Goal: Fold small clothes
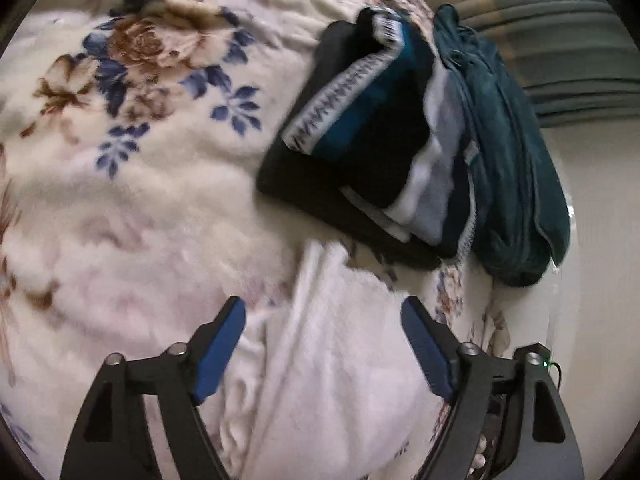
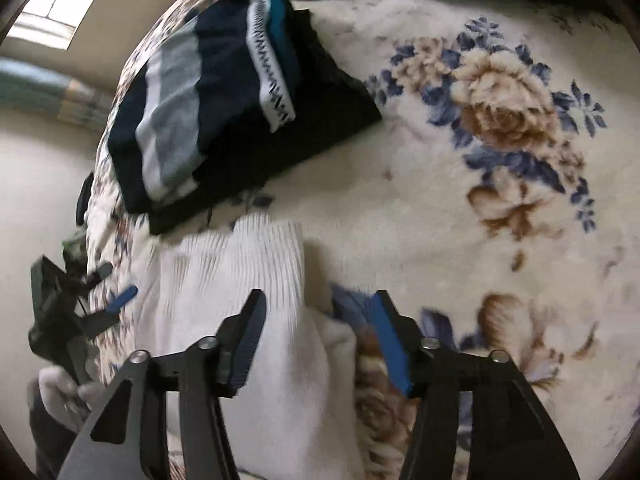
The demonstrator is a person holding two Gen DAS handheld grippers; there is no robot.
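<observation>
A white ribbed garment [image 1: 332, 360] [image 2: 240, 272] lies flat on a floral fleece blanket [image 1: 140, 208] [image 2: 460, 232]. My left gripper [image 1: 324, 308] hovers over it with its blue-padded jaws wide apart; the cloth shows between them but neither pad touches it. My right gripper [image 2: 320, 300] is open too, above the garment's right edge, where the cloth folds over. The right wrist view also shows the left gripper [image 2: 100, 304] at the garment's left side, held by a gloved hand [image 2: 60, 392].
A stack of folded dark clothes [image 1: 360, 140] [image 2: 208, 92], with a white patterned band and teal and grey stripes, sits beyond the garment. A teal garment [image 1: 512, 160] lies beside it at the bed's edge. Pale floor [image 2: 36, 184] is past that edge.
</observation>
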